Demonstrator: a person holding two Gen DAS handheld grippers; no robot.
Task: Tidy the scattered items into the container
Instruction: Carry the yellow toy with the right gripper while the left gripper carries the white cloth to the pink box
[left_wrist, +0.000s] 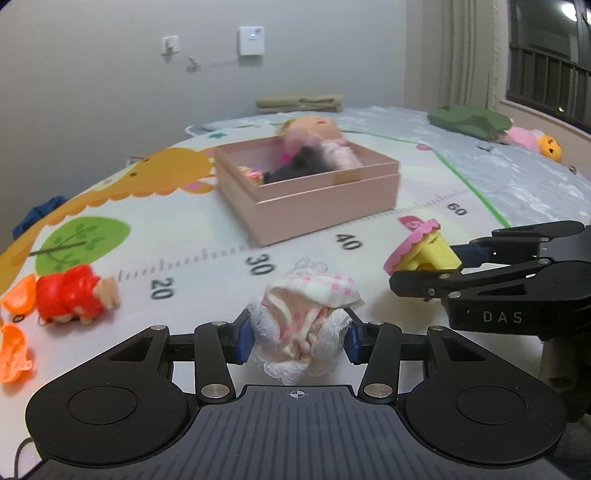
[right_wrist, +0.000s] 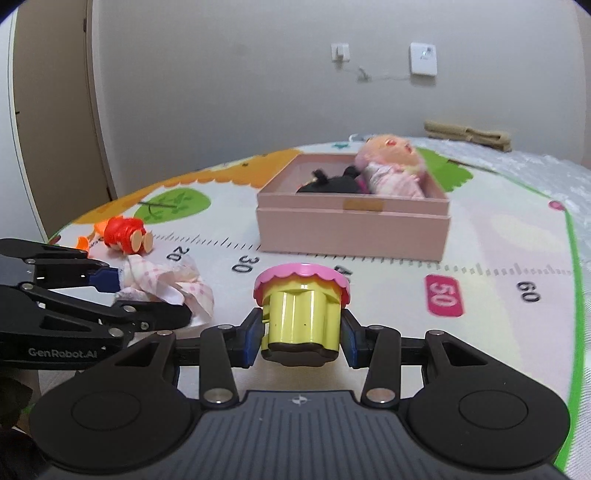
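pinching doll dress between left fingers; toy cupcake between right fingers.

a doll lies in the box, with a toy figure well to its left on the mat.

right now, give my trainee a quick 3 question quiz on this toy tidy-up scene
1. True or false: the pink box already holds a doll.
2. What does the right gripper hold? A) red figure B) yellow cupcake toy C) green cloth
3. Fill in: the left gripper is shut on a pink checked ____.

Key: 1 true. 2 B, the cupcake toy. 3 doll dress; the red figure lies loose on the mat.
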